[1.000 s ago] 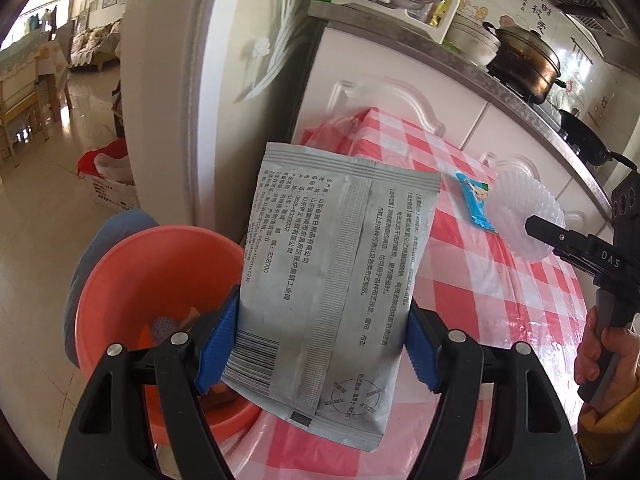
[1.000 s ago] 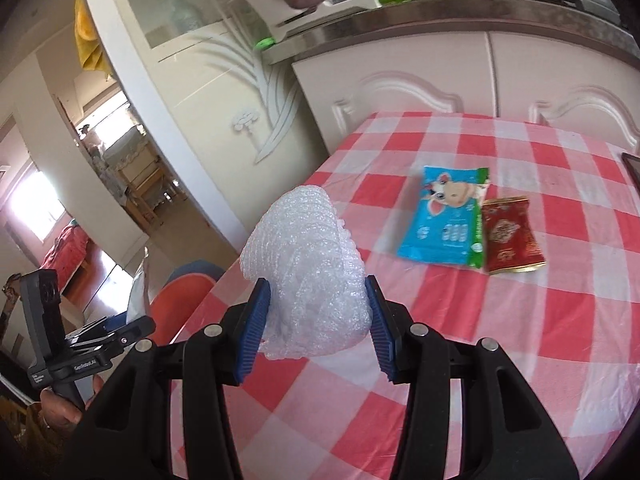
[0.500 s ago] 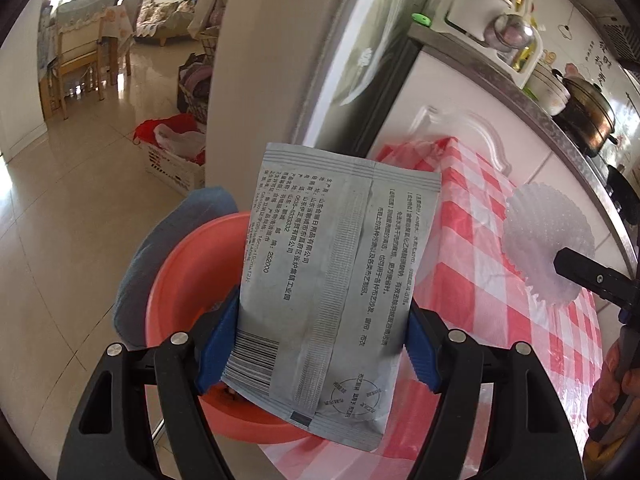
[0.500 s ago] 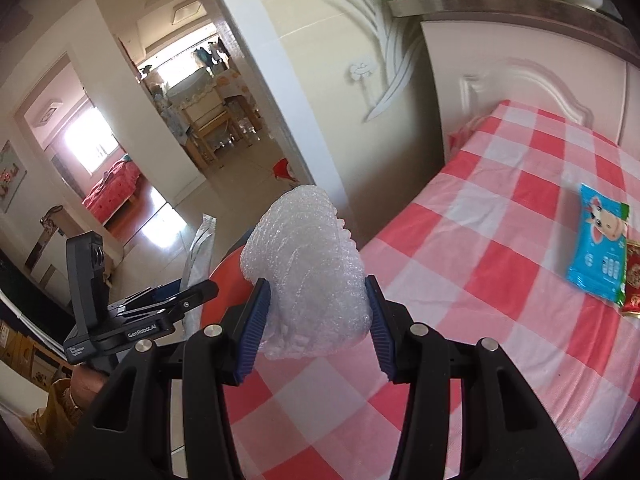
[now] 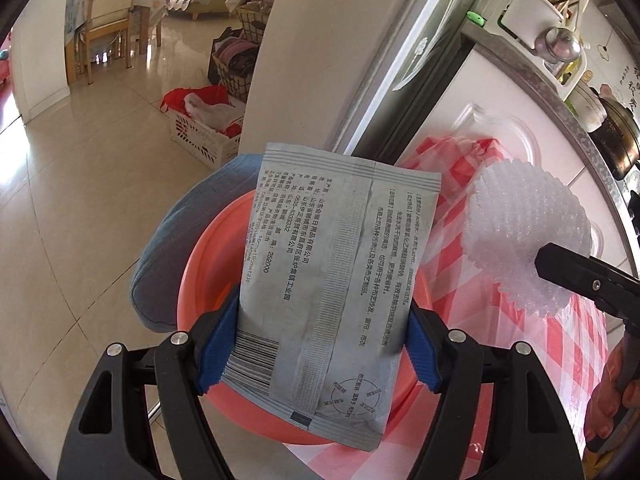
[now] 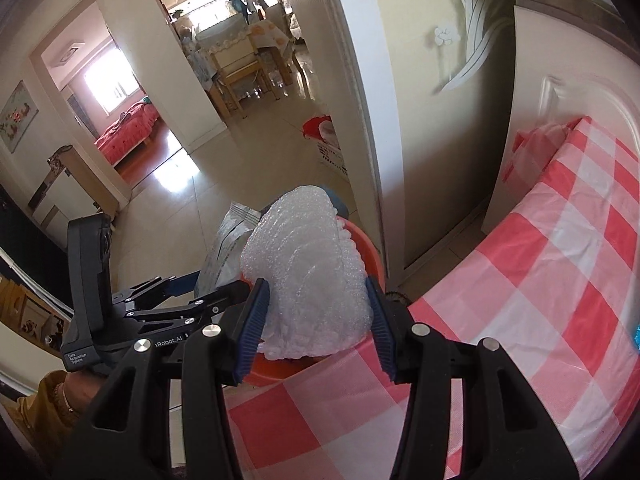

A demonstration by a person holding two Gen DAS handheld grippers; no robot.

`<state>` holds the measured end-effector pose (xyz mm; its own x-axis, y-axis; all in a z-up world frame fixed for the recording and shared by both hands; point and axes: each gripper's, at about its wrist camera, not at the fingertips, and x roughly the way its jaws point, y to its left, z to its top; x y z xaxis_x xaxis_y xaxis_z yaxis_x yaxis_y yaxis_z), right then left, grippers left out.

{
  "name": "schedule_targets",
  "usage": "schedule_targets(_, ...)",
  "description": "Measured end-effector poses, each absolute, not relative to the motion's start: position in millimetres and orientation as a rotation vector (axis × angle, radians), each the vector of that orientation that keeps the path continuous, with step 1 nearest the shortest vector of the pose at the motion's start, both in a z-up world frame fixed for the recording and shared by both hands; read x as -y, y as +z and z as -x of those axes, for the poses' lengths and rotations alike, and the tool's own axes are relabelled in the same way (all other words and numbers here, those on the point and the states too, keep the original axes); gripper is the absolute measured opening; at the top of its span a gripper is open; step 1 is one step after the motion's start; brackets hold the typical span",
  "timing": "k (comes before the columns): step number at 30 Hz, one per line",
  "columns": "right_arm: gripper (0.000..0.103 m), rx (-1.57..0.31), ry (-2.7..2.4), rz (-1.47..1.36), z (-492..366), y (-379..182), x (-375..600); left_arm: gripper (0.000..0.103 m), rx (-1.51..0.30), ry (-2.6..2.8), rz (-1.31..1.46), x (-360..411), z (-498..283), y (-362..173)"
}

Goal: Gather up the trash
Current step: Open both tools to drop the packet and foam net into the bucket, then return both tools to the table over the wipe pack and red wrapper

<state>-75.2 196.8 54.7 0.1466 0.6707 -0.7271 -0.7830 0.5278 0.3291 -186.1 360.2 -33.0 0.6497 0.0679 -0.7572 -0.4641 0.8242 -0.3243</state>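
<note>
Both loads have swung off the checked tablecloth (image 6: 540, 280) and I now have them over the orange basin (image 5: 192, 280): my left gripper (image 5: 316, 344) clamps the grey packet (image 5: 328, 280), my right gripper (image 6: 316, 320) pinches the white foam net (image 6: 308, 280) beside it.

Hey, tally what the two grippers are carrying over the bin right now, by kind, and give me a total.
Grey printed pouch, in the left gripper: 1
White foam net, in the right gripper: 1
Total held: 2, both over the orange basin
</note>
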Motion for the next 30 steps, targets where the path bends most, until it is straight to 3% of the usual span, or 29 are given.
schedule_targets(7,0.053,-0.977,1.04,0.19,71.6,44.1,-217.5,0.074,-0.836,0.332,0.531,-360.7,179.2,-43.9)
schedule_targets(14,0.074,-0.988,1.016,0.213,68.2,32.8,-220.7,0.074,-0.847,0.346,0.499,-359.5,173.4,-49.2)
schedule_targets(23,0.081,-0.96,0.983,0.118,61.7,39.1,-189.3,0.086,-0.847,0.349,0.46,-352.2,172.4,-47.0)
schedule_targets(30,0.089,-0.917,0.921,0.023,57.1,48.6,-140.4,0.087,-0.811,0.335,0.444,-345.2,172.2,-30.7)
